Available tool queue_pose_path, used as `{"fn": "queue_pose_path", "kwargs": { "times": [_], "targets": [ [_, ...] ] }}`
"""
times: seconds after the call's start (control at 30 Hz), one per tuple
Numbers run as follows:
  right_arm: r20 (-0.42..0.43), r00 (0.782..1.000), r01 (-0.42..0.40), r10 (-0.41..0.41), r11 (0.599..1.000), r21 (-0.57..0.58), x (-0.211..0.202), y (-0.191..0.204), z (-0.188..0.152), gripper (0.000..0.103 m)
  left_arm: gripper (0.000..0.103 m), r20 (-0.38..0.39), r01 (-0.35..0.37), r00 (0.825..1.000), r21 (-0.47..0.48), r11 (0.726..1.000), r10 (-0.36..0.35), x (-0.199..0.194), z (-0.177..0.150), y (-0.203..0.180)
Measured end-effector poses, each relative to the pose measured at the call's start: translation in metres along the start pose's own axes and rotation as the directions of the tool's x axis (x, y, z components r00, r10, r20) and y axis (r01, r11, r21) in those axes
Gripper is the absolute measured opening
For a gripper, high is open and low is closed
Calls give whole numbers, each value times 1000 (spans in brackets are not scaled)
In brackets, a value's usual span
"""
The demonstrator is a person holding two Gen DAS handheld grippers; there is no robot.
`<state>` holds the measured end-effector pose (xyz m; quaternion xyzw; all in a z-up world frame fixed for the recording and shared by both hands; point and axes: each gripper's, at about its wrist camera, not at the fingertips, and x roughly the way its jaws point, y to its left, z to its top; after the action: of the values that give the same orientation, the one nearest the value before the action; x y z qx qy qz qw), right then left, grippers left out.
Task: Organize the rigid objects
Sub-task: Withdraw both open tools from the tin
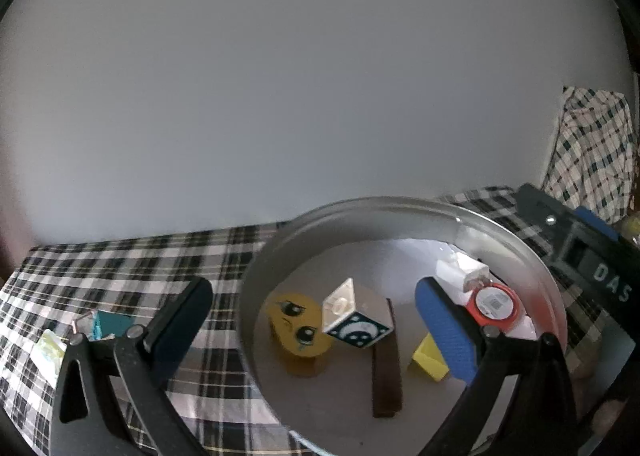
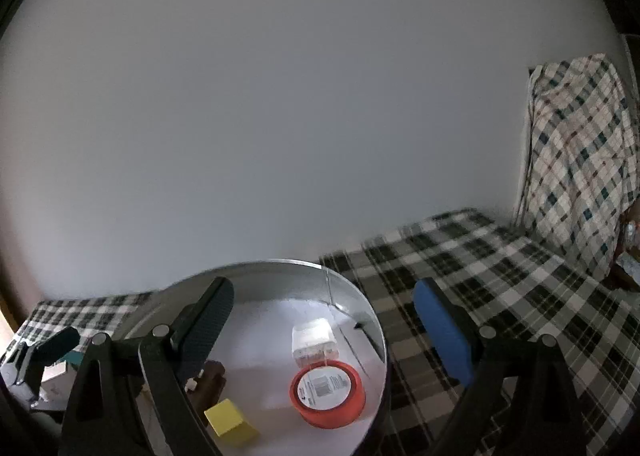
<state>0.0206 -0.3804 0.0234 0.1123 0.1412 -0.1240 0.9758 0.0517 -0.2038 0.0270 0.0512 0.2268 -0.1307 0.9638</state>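
Hiding from right wrist: mustard face block (image 1: 298,330)

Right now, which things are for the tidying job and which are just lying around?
For the job: tin, red tub, yellow block, cube, brown bar, face toy, white box, teal block.

Lying about: checked cloth, draped cloth.

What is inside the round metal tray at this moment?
Inside the metal tray: a yellow face-printed piece, a white-and-teal cube, a brown bar, a yellow block, an orange-rimmed round container and a white box. The gripper finger covers part of the floor.
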Motion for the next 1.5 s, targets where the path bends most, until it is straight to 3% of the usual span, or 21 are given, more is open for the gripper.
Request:
{"fn": "queue_pose_path", "kwargs": {
  "times": [0.17,0.37,0.53,0.67,1.0,1.2,1.5],
  "targets": [
    [161,986,50,-41,997,-56,-22,12,-8,94,102,46,-55,997,-16,998,56,-5,-3,11],
    [263,962,115,-78,985,-127,-37,27,-13,94,102,99,-121,988,-7,993,121,-10,-10,22],
    [328,943,92,-56,991,-95,-49,28,-17,94,102,125,-126,984,9,992,124,-12,-15,25],
    [319,946,93,-63,992,-80,-50,29,-18,94,102,135,-135,983,48,990,128,-11,-16,22],
    [279,956,93,-87,996,-9,-60,20,-24,94,102,130,-101,987,21,995,98,-21,-21,35],
    [241,969,54,-48,998,-18,-66,31,-30,94,102,100,-75,992,-13,997,76,-23,-24,48],
    [171,985,-2,8,999,-36,-67,61,-39,94,102,92,-92,991,-11,996,93,-27,-28,70]
  ]
}}
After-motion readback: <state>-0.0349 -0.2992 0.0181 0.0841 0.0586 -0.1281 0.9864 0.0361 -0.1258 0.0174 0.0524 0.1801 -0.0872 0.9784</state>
